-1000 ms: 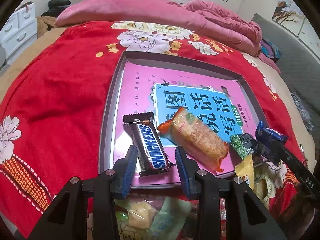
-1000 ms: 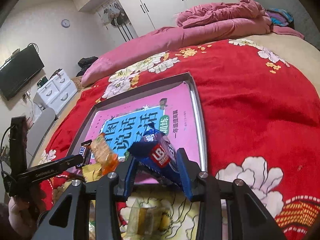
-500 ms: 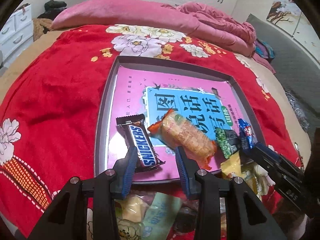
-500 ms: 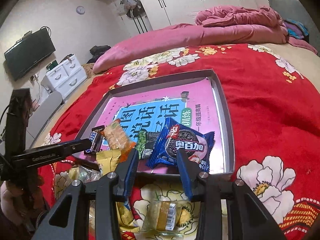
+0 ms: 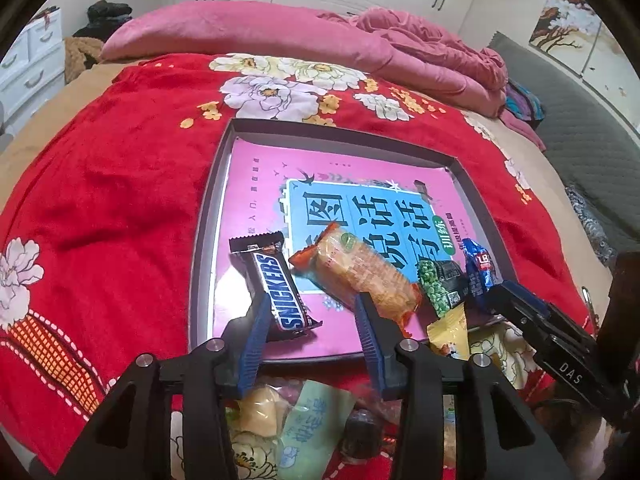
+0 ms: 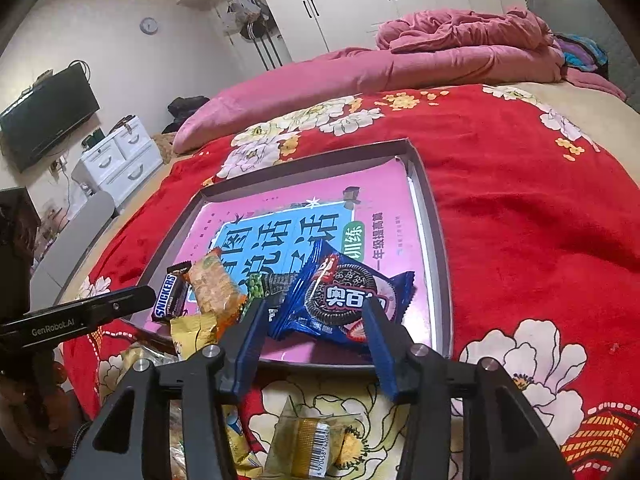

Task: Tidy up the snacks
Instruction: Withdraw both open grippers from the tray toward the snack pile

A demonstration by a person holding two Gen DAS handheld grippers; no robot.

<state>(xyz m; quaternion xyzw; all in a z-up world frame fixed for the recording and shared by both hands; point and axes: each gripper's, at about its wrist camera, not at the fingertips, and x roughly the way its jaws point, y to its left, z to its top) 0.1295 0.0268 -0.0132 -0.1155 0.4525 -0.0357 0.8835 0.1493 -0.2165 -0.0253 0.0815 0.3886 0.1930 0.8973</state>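
A grey tray (image 5: 208, 216) (image 6: 440, 248) with a pink book in it lies on the red bedspread. In a row along its near edge lie a Snickers bar (image 5: 280, 288) (image 6: 170, 296), an orange cracker pack (image 5: 360, 272) (image 6: 214, 288), a green pea pack (image 5: 440, 284) (image 6: 264, 284) and a blue Oreo pack (image 6: 344, 300) (image 5: 480, 264). My left gripper (image 5: 310, 304) is open and empty, just short of the Snickers bar. My right gripper (image 6: 314, 312) is open, its fingers on either side of the Oreo pack, which lies flat on the tray.
Loose snacks lie on the bedspread in front of the tray: a yellow pack (image 5: 450, 332), pale wrapped sweets (image 5: 304, 424) and a clear wrapped cake (image 6: 316, 444). Pink bedding (image 5: 320, 40) lies piled at the back. White drawers (image 6: 116, 160) stand left of the bed.
My right gripper held the Oreo pack above the tray a second ago; it has opened and the pack now lies flat in the tray. Both grippers have drawn back slightly.
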